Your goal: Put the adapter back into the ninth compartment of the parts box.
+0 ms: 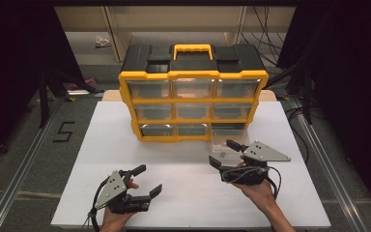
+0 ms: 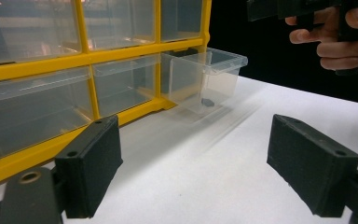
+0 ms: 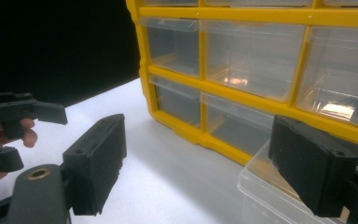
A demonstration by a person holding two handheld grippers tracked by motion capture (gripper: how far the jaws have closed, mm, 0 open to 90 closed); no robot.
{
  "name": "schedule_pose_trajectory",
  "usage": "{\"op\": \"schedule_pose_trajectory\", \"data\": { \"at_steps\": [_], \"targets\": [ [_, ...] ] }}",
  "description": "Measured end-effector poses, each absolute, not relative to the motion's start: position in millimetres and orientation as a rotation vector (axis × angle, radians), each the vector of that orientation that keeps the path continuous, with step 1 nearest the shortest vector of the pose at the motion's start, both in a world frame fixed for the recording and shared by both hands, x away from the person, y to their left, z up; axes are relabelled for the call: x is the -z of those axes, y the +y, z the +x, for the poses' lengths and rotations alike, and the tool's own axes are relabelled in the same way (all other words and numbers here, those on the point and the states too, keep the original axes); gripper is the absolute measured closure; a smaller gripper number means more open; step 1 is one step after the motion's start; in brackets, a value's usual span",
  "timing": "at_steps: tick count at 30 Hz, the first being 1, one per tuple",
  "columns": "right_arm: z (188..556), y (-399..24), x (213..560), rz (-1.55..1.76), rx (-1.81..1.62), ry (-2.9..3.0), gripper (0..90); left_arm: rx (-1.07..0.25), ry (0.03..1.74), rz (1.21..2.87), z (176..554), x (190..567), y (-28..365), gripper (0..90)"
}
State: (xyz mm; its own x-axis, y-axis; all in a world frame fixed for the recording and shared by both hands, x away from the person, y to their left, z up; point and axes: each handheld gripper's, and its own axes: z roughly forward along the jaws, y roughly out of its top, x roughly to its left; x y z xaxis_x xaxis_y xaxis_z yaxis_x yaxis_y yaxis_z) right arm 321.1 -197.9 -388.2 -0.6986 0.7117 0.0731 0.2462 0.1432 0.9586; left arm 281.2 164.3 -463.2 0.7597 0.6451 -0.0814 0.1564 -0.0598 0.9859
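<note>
A yellow and black organizer [image 1: 193, 73] with clear drawers stands at the back of the white table [image 1: 121, 145]. Its bottom right drawer [image 1: 228, 140] is pulled out toward me, with a small dark item [image 2: 208, 101] lying inside. My right gripper [image 1: 223, 153] hovers open just over the front of that drawer [image 3: 261, 189], nothing between its jaws. Near the table's front left my left gripper [image 1: 148, 180] is open and empty, aimed at the organizer [image 2: 121, 53] and the drawer [image 2: 205, 77]. Both hands hold the grippers from below.
The organizer's other drawers [image 3: 251, 51] are pushed in and look see-through. A yellow carry handle [image 1: 192, 50] tops the case. Metal rails [image 1: 24, 159] run along both sides of the table, and cables [image 1: 265, 29] lie on the floor behind.
</note>
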Motion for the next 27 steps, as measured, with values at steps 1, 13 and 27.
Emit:
{"op": "schedule_pose_trajectory", "data": {
  "at_steps": [1, 13, 27],
  "targets": [
    [321, -198, 389, 0.914, -1.574, 2.027, 19.4, -0.45, 0.656, 1.61, 281, 463, 164, 17.2],
    [314, -201, 395, 0.894, -1.596, 2.013, 18.0, -0.448, 0.657, 1.611, 282, 463, 164, 17.1],
    [304, -209, 404, 0.894, -1.595, 1.995, 18.0, -0.447, 0.655, 1.612, 282, 463, 164, 17.1]
  ]
}}
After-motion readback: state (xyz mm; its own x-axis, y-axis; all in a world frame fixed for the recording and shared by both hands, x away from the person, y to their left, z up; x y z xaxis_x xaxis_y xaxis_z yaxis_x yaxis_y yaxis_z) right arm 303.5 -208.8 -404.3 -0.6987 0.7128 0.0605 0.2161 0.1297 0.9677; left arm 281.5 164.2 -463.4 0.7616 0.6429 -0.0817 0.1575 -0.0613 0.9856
